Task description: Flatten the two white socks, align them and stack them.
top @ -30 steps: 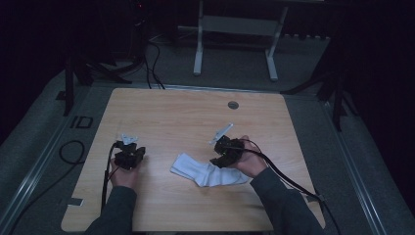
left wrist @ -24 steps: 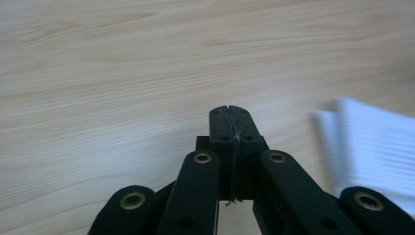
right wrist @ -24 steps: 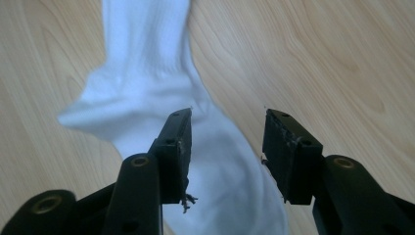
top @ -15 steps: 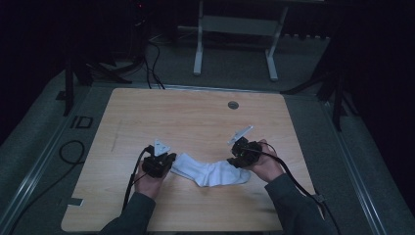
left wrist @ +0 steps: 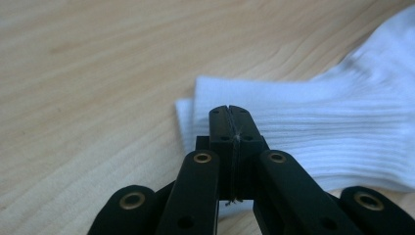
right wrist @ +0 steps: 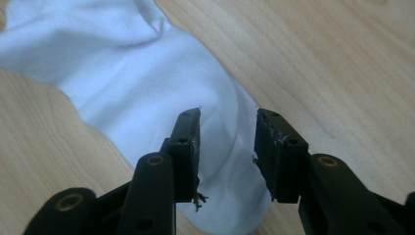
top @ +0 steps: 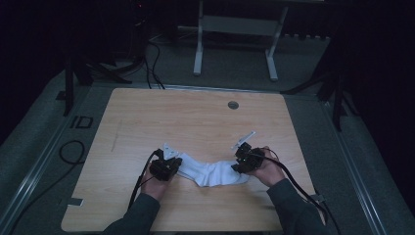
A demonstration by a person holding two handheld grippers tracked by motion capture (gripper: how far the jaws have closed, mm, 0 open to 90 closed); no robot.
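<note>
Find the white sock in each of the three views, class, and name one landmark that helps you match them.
High view: the white sock lies low on the table, between the two grippers.
Left gripper view: its ribbed cuff end fills the right half, behind the shut jaws.
Right gripper view: its smooth end runs from upper left down between the open jaws.
Shared landmark: the light wooden tabletop under the sock.

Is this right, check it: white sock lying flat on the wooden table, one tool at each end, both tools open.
Not quite. The left tool is shut, its jaws pressed together in the left gripper view. The right tool is open over the white sock on the wooden table.
</note>
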